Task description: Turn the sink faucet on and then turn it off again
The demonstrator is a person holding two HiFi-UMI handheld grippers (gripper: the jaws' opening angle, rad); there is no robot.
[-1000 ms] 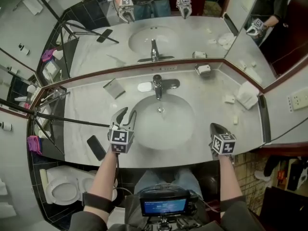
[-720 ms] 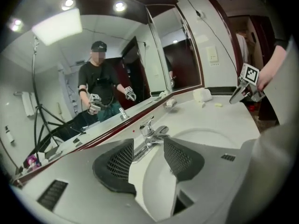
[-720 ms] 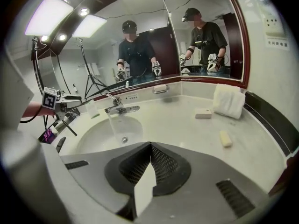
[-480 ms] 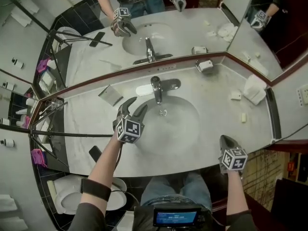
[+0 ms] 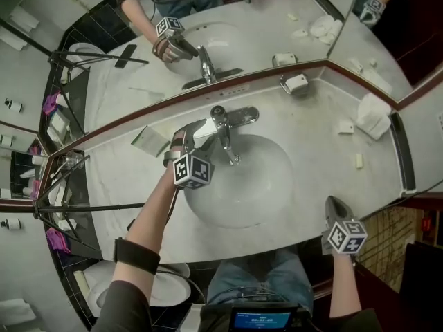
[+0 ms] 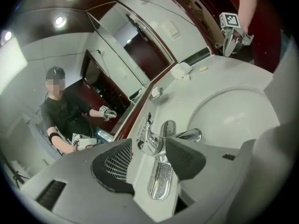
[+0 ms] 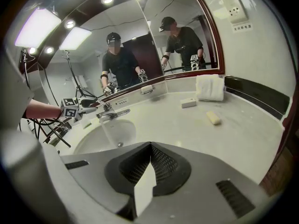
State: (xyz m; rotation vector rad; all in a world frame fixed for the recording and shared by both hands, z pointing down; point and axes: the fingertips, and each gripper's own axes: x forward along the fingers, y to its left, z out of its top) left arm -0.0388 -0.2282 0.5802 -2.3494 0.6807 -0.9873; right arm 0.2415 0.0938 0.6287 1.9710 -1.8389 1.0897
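Holds the left gripper [image 5: 192, 135] over the left half of the white marble table [image 5: 124, 175], jaws spread wide, right up at the chrome single-lever faucet [image 5: 225, 124]. In the left gripper view, frames the faucet's body between the 2 pads; cannot tell whether either touches it. Shows the faucet at the back rim of the round white sink basin [image 5: 242, 185], with a stream of water [image 7: 106, 129] pouring from its spout. Holds the right gripper [image 5: 332, 203] near the table's front right edge, well apart from the faucet, jaws pressed together on nothing. Farthest right, 1 folded white towel [image 5: 374, 116].
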